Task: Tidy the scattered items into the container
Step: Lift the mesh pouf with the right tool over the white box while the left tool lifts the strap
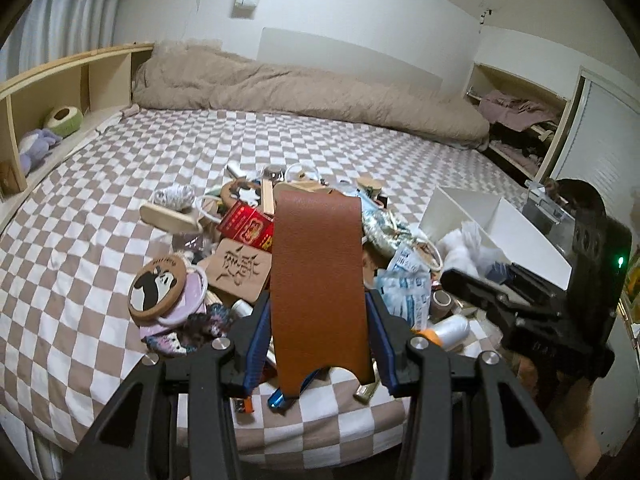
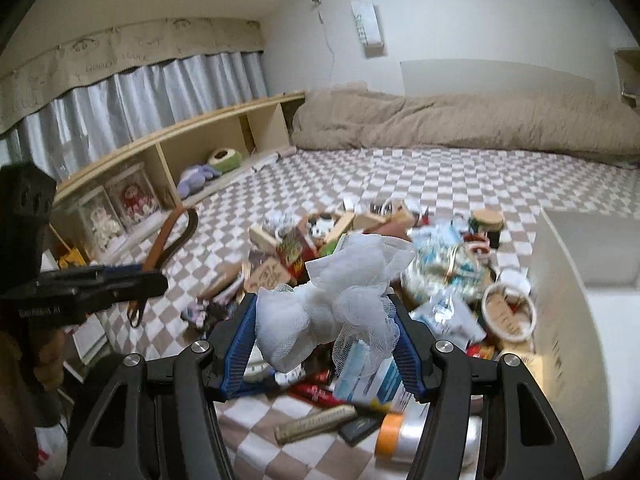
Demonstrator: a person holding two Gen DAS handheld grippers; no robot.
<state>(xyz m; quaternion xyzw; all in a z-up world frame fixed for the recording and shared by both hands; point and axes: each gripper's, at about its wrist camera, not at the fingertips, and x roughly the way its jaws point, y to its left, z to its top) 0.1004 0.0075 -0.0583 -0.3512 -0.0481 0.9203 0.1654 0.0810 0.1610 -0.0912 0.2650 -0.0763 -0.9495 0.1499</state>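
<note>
My left gripper (image 1: 320, 308) is shut on a brown leather strap (image 1: 318, 264) that stands upright between its blue pads, above the pile. My right gripper (image 2: 322, 308) is shut on a bundle of white mesh (image 2: 332, 300), held over the clutter. The right wrist view shows the left gripper (image 2: 160, 280) at the left edge with the strap (image 2: 168, 236) looping up from it. The left wrist view has the right gripper (image 1: 452, 280) at the right, with the mesh (image 1: 464, 248) near the white divided container (image 1: 500, 216). The same container (image 2: 580, 280) fills the right wrist view's right side.
A heap of small items lies on the checked bedsheet (image 1: 100, 200): a panda coaster (image 1: 158, 284), a carved wooden plaque (image 1: 240, 268), a red box (image 1: 248, 224), packets and tubes. A beige duvet (image 1: 300, 88) lies at the back, and a wooden shelf (image 2: 200, 136) holding plush toys at the left.
</note>
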